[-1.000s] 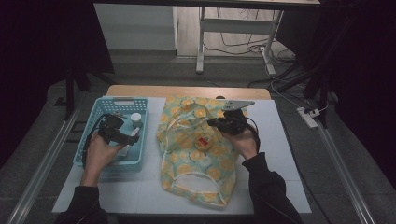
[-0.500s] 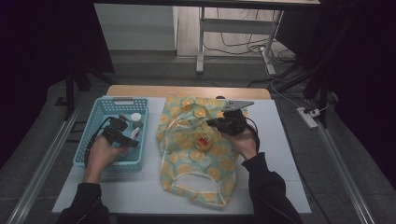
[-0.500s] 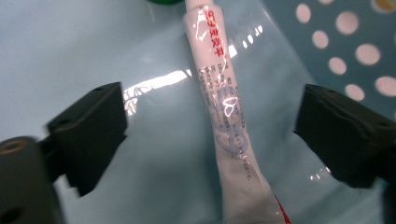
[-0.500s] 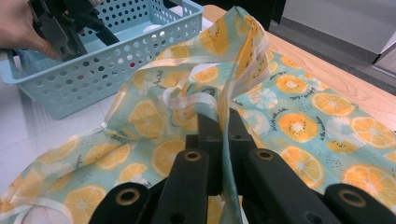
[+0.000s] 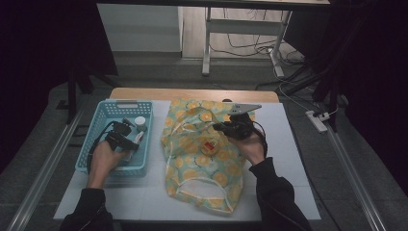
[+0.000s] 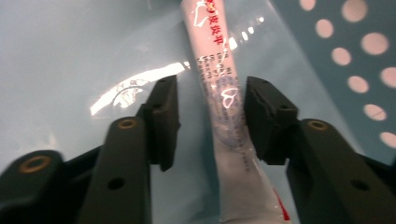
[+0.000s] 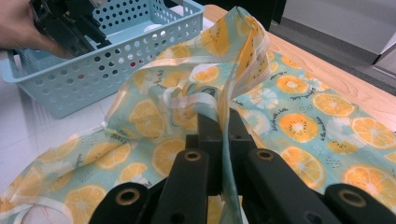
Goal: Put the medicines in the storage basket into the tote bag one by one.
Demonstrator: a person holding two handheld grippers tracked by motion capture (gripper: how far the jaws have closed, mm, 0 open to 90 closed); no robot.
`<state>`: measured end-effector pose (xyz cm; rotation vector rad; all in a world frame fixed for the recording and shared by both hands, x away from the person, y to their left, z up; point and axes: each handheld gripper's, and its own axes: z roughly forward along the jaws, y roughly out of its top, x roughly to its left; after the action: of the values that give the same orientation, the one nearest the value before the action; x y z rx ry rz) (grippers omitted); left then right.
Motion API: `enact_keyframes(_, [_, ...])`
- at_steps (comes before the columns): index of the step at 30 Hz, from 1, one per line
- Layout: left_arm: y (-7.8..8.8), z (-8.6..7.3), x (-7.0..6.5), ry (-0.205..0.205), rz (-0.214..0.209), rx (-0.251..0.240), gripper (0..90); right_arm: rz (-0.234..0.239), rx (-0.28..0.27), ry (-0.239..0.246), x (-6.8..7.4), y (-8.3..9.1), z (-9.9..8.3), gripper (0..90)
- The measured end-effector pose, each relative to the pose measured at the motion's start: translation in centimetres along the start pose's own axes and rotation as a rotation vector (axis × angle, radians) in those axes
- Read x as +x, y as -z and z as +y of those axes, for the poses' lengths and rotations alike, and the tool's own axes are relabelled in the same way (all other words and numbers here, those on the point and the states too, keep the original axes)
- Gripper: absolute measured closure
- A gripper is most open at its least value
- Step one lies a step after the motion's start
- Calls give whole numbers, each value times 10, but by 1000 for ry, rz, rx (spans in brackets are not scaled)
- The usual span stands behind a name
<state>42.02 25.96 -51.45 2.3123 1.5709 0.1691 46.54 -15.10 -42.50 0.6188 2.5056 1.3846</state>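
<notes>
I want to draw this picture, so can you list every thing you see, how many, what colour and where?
basket: one, light blue with holes, on the white board at the left.
tube: one, white with red print, lying in the basket between the left gripper's jaws; one pad is at its side, the other stands apart.
small white round thing: one, at the far end of the basket; too small to tell what it is.
bag: one, light green cloth with orange slices, in the middle of the board.
white board: one, on the wooden table.
power strip: one, white, on the floor at the right.
left gripper: one, black, inside the basket, jaws just closing.
right gripper: one, black, pinching the bag's edge.
hands: two, dark sleeves.
</notes>
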Motion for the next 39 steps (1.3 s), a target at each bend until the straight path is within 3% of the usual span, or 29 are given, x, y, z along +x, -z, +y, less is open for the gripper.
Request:
enact_keyframes(7, [1,0,0,-4,-9,1,731,1,1,1,0,0,0,892])
enact_keyframes(17, [3,0,-1,10,2,-4,745,1,0,3,0,0,0,892])
enact_keyframes(23, [9,-1,-2,23,14,-57,747,0,0,3,-1,0,0,892])
enact_keyframes(35, [18,-4,-2,12,15,-114,750,-1,-7,2,-1,1,0,892])
enact_keyframes(39, [22,-6,-3,-9,20,-141,750,-3,-6,4,-1,1,0,892])
